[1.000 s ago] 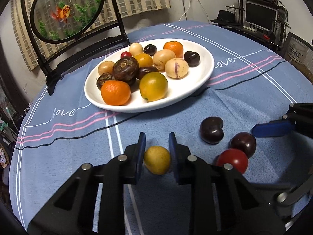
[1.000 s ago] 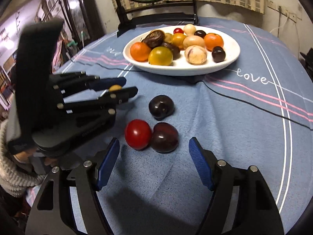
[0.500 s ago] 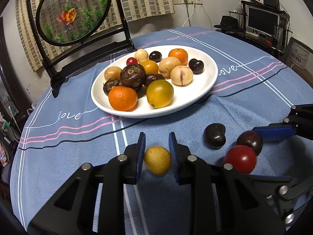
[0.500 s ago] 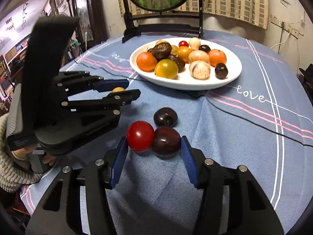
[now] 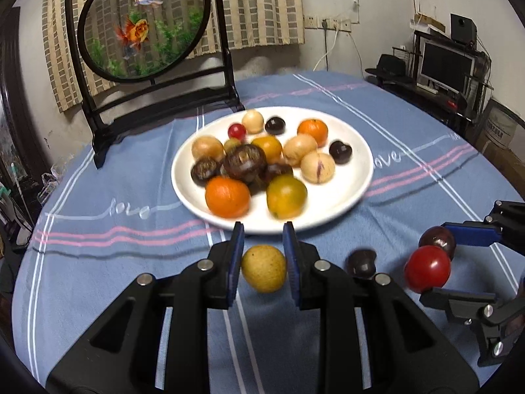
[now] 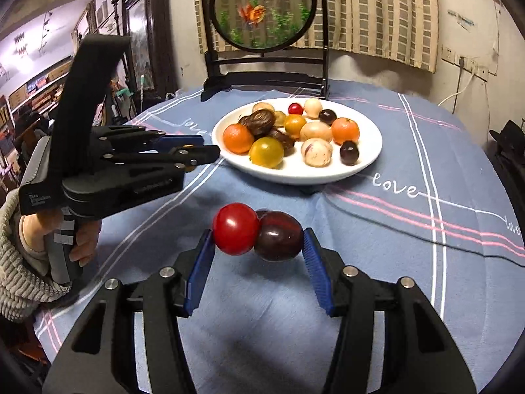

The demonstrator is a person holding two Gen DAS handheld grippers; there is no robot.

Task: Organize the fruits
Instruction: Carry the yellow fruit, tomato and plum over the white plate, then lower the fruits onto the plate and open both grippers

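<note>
My left gripper (image 5: 263,244) is shut on a small yellow fruit (image 5: 263,272), held above the blue tablecloth just short of the white plate (image 5: 344,203). Between the pads of my right gripper (image 6: 257,236), a red tomato (image 6: 235,229) and a dark plum (image 6: 279,236) are pinched side by side, clear of the cloth. A third, dark heart-shaped fruit (image 5: 362,261) lies on the cloth between the grippers; in the right wrist view the held pair almost hides it. The plate (image 6: 295,174) carries several fruits: oranges, yellow, tan and dark ones.
A round goldfish screen (image 5: 144,26) on a black stand rises behind the plate. A hand in a knit sleeve (image 6: 19,262) holds the left gripper's handle. A monitor and shelves (image 5: 446,65) stand off the table's far right edge.
The right jaws closed on the tomato and plum and lifted them off the cloth. The left gripper rose with the yellow fruit. The plate has drawn nearer in both views.
</note>
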